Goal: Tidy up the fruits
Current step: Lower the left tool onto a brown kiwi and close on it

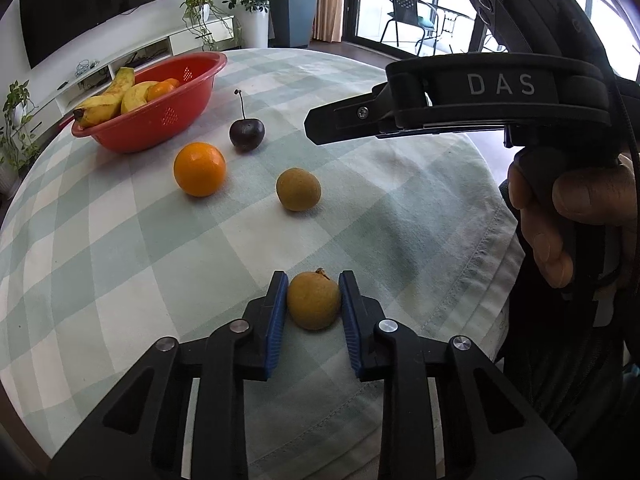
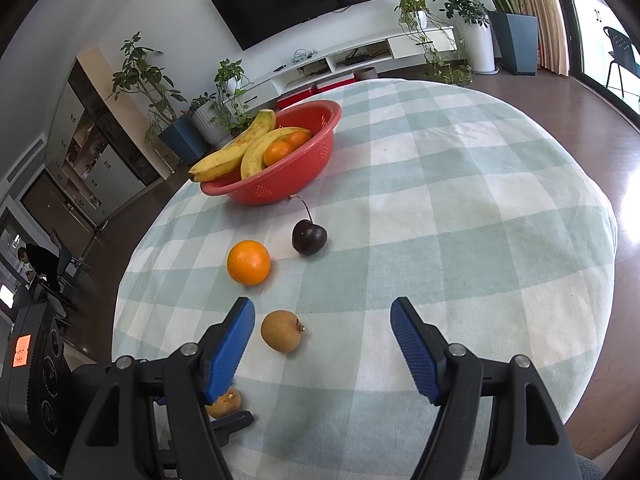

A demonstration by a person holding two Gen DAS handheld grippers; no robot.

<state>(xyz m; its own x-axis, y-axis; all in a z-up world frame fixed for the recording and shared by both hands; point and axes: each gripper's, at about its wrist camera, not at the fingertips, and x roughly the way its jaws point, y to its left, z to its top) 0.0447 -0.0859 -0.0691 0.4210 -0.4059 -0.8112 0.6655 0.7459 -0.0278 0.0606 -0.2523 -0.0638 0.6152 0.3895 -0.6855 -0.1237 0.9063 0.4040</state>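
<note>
Gripping the small round tan-brown longan [image 1: 313, 300], well short of the red plastic basket [image 1: 192, 98], the left gripper [image 1: 313, 304] has both blue pads against it; lift gently, squeezing no harder. The right gripper [image 2: 323, 344], seen fully only from the right wrist, stands open and empty.

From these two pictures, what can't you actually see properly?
- Red basket: its bottom, both views; bananas and rim cover it.
- Held brown fruit: right wrist view, mostly behind the right gripper finger.
- Left gripper: pad contact faces, hidden by the fruit.
</note>
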